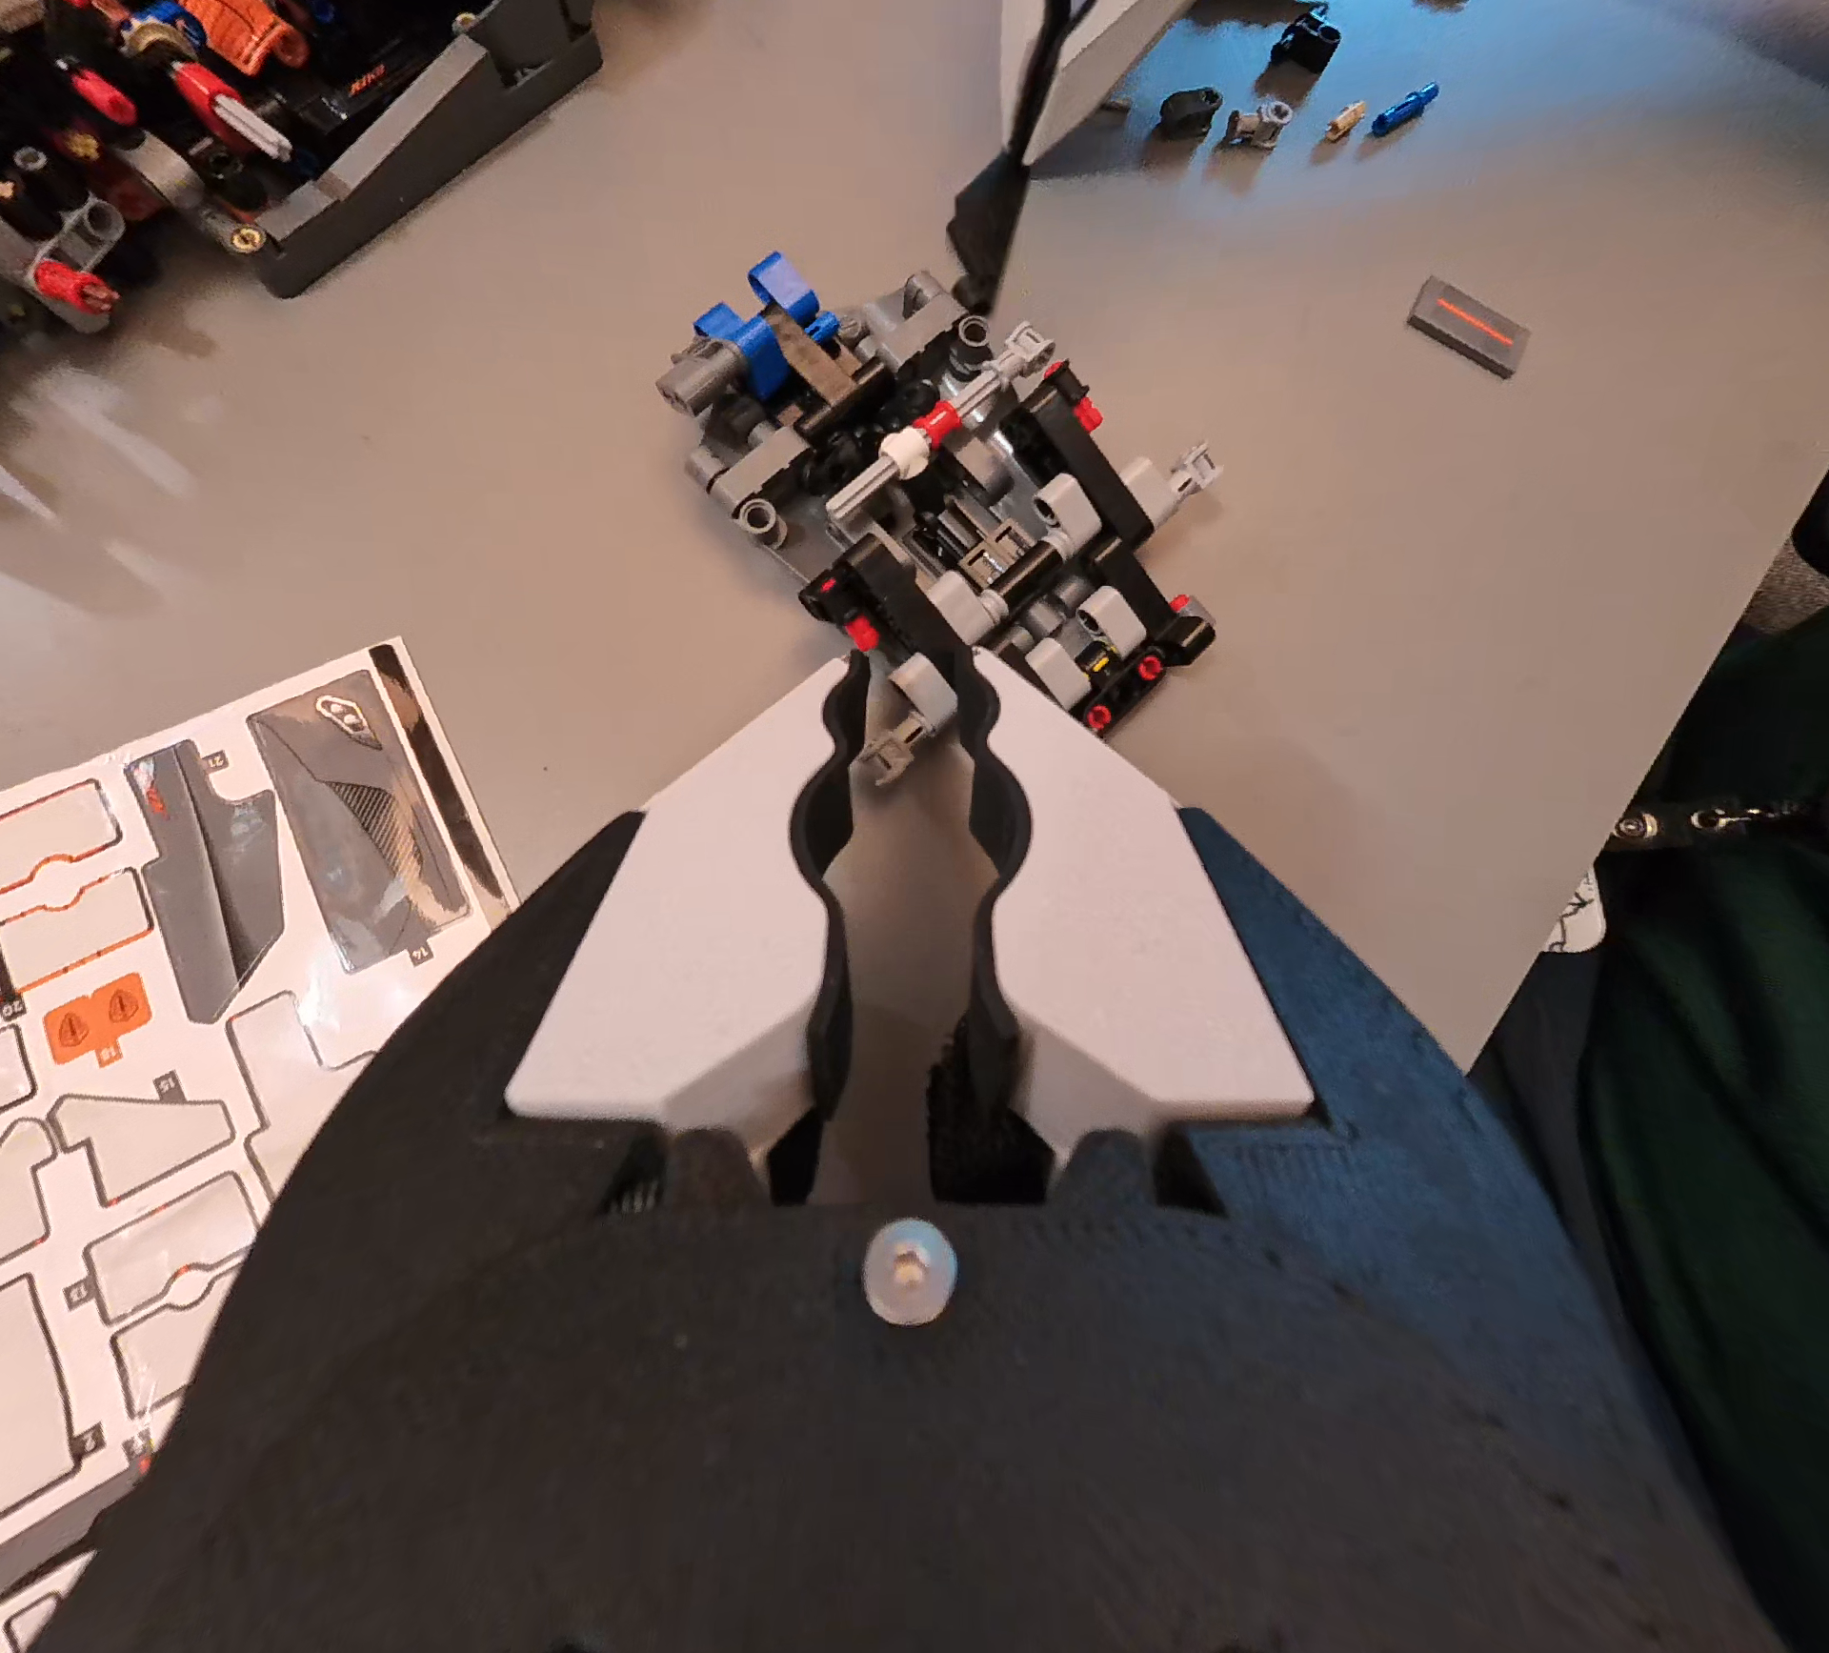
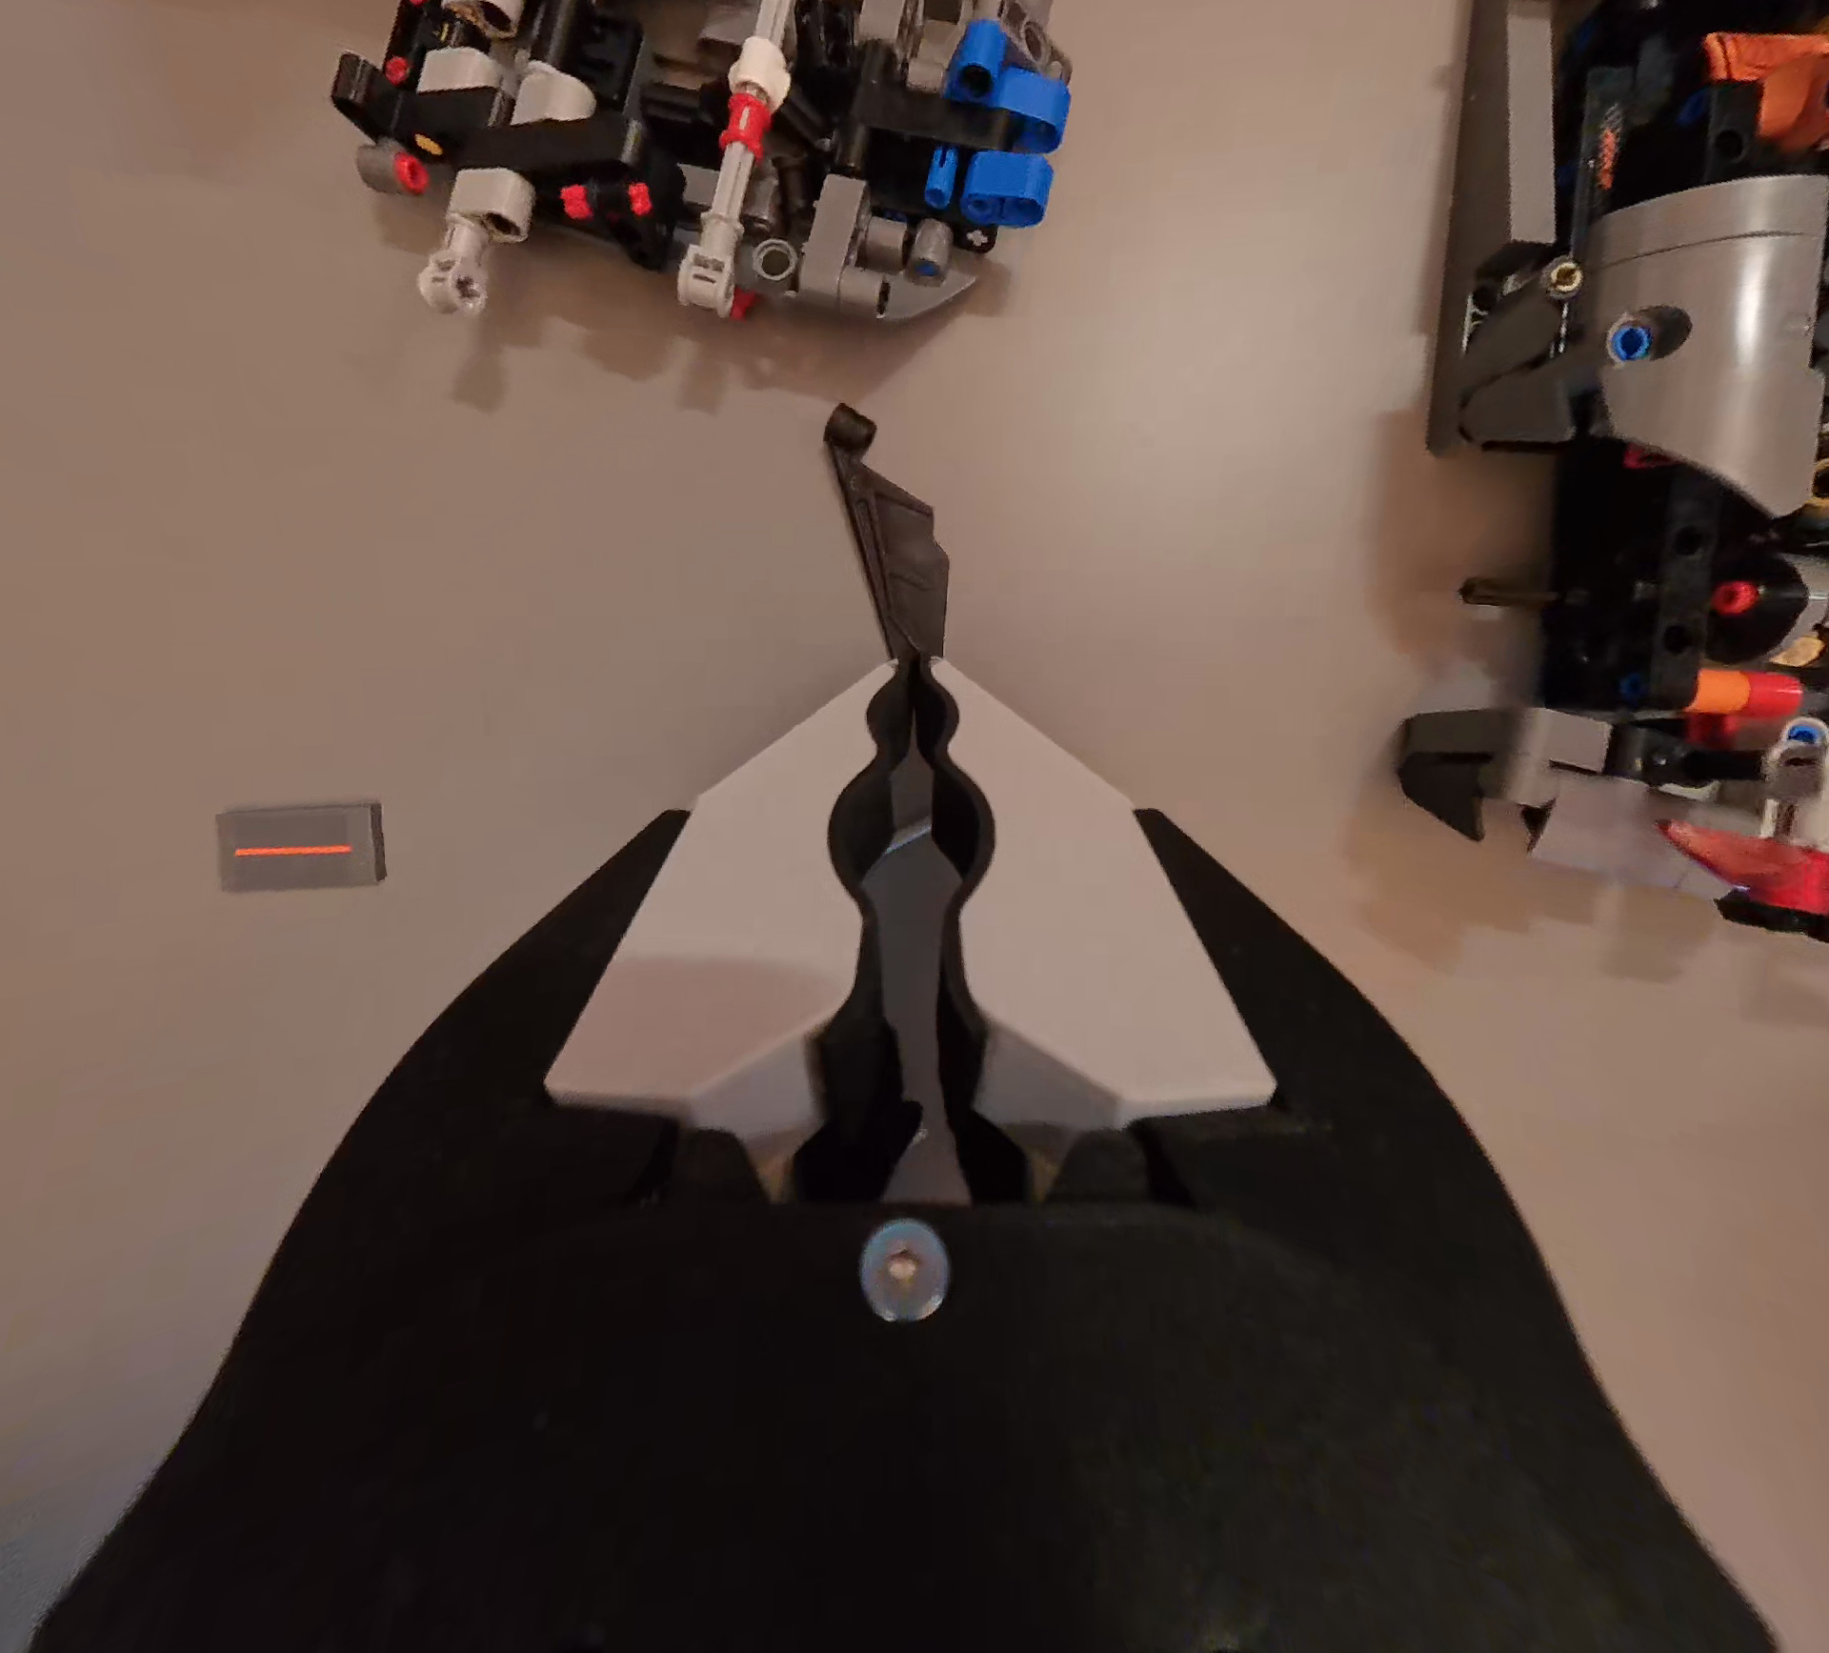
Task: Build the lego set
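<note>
A small sub-assembly (image 1: 950, 497) of grey, black, blue and red parts lies on the grey table; it also shows in the right wrist view (image 2: 713, 111). My left gripper (image 1: 913, 675) is at its near end, with the pads closed around a grey connector (image 1: 925, 687) and the black beam beside it. My right gripper (image 2: 915, 663) is shut on a thin black panel piece (image 2: 901, 556) that sticks out past its fingertips above the table, short of the sub-assembly. In the left wrist view the right gripper (image 1: 975, 289) holds this panel (image 1: 985, 220) by the sub-assembly's far edge.
A large, partly built model (image 1: 247, 22) stands at the far left, and to the right in the right wrist view (image 2: 1663, 319). A sticker sheet (image 1: 198, 962) lies near left. A grey tile with an orange line (image 1: 1470, 327) and several loose pieces (image 1: 1306, 37) lie to the right. The table edge (image 1: 1633, 764) runs along the right. Across from one pair of fingers to the other is roughly 15 centimeters.
</note>
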`<state>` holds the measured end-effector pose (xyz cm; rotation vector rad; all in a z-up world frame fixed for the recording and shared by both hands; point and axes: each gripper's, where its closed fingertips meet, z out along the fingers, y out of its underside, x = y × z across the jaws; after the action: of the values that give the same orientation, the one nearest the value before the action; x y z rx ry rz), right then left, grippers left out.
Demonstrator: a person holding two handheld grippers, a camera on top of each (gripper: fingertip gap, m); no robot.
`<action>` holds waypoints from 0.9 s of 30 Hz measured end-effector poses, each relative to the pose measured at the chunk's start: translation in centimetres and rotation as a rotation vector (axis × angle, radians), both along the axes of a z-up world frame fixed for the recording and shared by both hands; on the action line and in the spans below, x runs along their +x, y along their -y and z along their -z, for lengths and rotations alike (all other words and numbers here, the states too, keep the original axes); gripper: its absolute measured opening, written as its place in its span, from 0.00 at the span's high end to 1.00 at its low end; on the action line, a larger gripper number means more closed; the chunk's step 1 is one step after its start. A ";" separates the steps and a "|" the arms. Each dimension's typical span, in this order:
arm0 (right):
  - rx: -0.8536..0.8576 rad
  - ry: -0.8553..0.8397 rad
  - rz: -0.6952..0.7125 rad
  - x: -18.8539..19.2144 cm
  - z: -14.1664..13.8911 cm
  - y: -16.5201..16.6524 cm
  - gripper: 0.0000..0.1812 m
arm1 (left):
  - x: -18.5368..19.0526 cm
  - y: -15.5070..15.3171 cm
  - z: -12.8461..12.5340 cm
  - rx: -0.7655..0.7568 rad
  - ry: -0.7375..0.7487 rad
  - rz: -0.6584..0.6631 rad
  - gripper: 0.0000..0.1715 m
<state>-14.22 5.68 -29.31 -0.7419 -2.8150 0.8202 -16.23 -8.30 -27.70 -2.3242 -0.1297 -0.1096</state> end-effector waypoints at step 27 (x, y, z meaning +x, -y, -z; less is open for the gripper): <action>-0.060 -0.013 0.104 0.4 -0.5 1.0 1.00 | -1.3 0.0 -0.9 0.008 -0.056 -0.009 0.89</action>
<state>-13.78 4.70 -28.78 -0.8797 -2.7248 0.8914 -17.50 -8.27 -26.76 -2.3165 -0.1110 -0.0401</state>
